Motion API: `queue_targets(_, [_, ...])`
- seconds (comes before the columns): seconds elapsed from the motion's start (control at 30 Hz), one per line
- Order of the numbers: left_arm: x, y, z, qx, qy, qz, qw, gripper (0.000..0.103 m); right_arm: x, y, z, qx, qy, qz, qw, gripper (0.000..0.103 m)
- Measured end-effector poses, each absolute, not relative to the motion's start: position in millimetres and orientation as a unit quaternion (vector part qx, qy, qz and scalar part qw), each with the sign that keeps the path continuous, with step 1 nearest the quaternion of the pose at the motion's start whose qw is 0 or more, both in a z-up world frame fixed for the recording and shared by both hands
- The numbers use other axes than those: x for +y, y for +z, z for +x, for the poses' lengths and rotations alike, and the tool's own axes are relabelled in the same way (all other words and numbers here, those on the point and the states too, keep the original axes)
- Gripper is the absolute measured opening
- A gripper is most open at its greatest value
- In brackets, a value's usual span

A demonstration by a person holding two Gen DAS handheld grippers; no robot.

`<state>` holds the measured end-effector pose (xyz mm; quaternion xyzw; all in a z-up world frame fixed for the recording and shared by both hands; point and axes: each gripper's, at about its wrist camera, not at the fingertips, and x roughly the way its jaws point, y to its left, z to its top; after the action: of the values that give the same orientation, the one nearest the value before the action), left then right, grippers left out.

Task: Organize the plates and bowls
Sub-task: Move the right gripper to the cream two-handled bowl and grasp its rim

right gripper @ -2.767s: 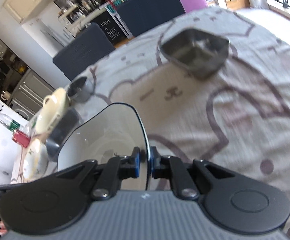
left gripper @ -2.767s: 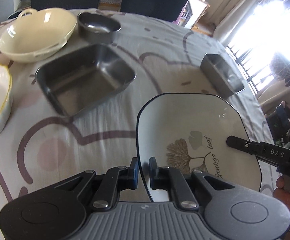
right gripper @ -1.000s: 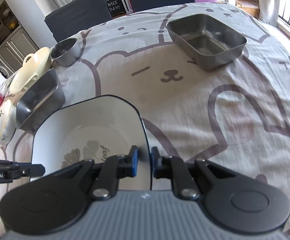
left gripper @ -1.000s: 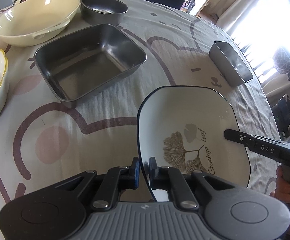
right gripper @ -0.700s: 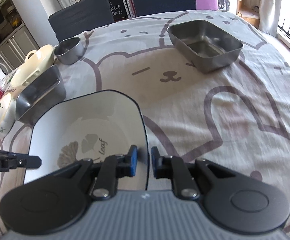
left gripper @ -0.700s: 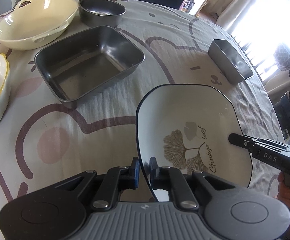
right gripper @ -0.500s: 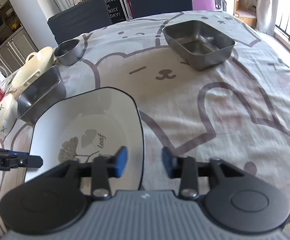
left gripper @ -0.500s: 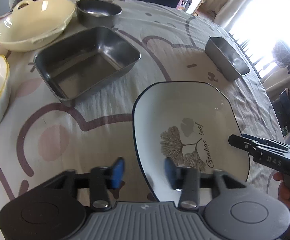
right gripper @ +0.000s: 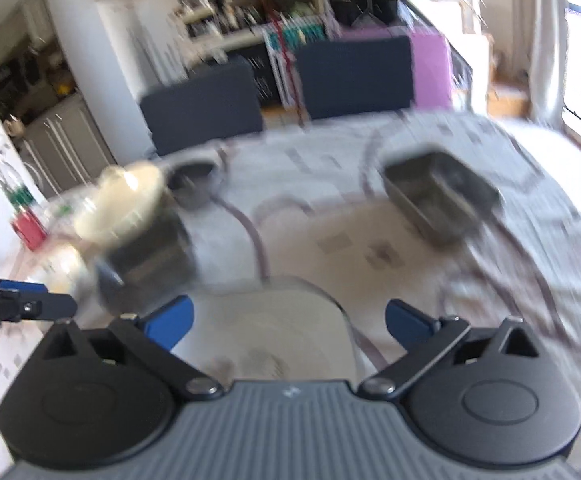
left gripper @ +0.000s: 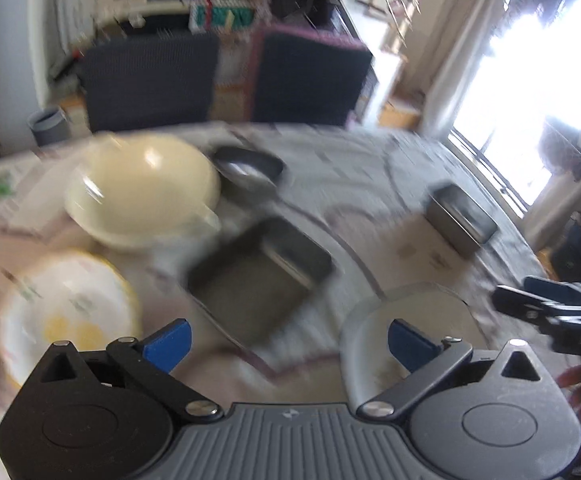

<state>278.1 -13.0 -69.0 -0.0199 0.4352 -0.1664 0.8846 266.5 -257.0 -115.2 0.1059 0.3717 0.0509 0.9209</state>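
Showing yellow-rimmed bowl (left gripper: pixel 64 312): left cam only

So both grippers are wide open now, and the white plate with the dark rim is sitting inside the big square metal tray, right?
Not quite. Both the left gripper and the right gripper are open, but the white plate with the dark rim lies on the patterned tablecloth, beside the big square metal tray, not inside it. The left wrist view shows the tray holding nothing.
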Motion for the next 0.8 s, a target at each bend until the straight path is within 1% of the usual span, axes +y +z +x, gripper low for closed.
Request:
queue_targets(0.13, [27, -50, 308, 0.406, -0.135, -0.015, 0.904, 0.103, -224, -91, 293, 0.338, 0.078, 0.099, 0.933, 0.103])
queue_targets(0.3, [63, -37, 356, 0.392, -0.102, 0.009, 0.914, 0.103, -179, -76, 332, 0.328, 0.125, 0.123, 0.928, 0.103])
queue_targets(0.4, [72, -36, 384, 0.375, -0.089, 0.040, 0.922, 0.103, -157, -74, 360, 0.329, 0.150, 0.155, 0.920, 0.103])
queue_targets(0.53, [82, -39, 422, 0.361, -0.092, 0.066, 0.926, 0.103, -135, -82, 401, 0.353, 0.153, 0.207, 0.900, 0.102])
queue_targets(0.6, [84, -42, 439, 0.359, -0.095, 0.073, 0.926, 0.103, -128, -93, 418, 0.366, 0.156, 0.237, 0.886, 0.093])
queue_targets(0.67, [87, -47, 459, 0.356, -0.090, 0.085, 0.926, 0.102, -123, -106, 435, 0.386, 0.153, 0.272, 0.868, 0.075])
queue_targets(0.7, [88, -50, 466, 0.357, -0.088, 0.088, 0.926, 0.101, -120, -114, 441, 0.397, 0.151, 0.287, 0.859, 0.071])
queue_targets(0.77, [93, -58, 483, 0.362, -0.076, 0.089, 0.925, 0.096, -115, -131, 453, 0.419, 0.140, 0.306, 0.843, 0.054])
queue_targets(0.8, [95, -64, 490, 0.367, -0.069, 0.089, 0.924, 0.094, -112, -139, 457, 0.428, 0.135, 0.308, 0.839, 0.048])
